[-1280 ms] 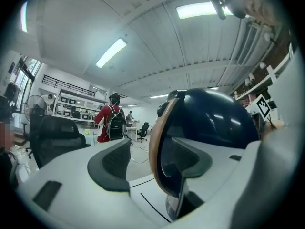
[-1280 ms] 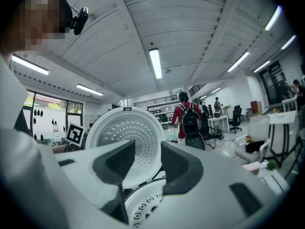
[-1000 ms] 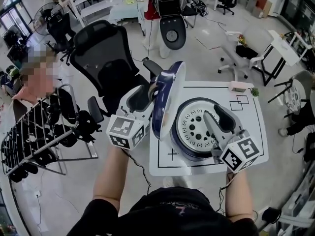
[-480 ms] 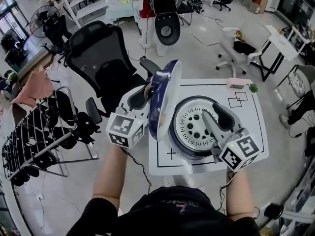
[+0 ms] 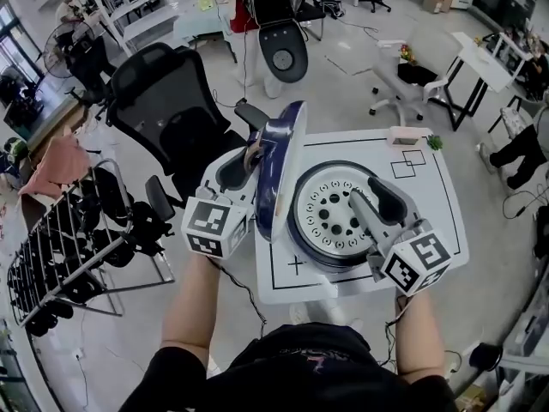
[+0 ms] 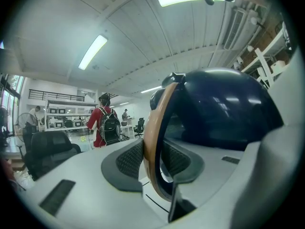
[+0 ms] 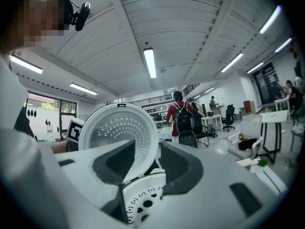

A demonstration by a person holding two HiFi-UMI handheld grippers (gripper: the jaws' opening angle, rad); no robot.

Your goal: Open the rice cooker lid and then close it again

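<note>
Lid (image 5: 276,170) rim betw. closing L gripper (image 6: 151,162) jaws

White table (image 5: 442,202), black lines marked: rice cooker (image 5: 330,217) at centre, pink box (image 5: 405,136) at far edge.

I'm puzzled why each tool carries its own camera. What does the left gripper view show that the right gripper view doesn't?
Only the left gripper view: the dark blue outer shell of the lid, its coppery rim between the closing jaws of the left tool. Only the right gripper view: the lid's white dotted underside and the cooker's perforated inner plate below the right tool, jaws apart, gripping nothing. Both: the raised lid, ceiling lights, a person in red with a black backpack.
</note>
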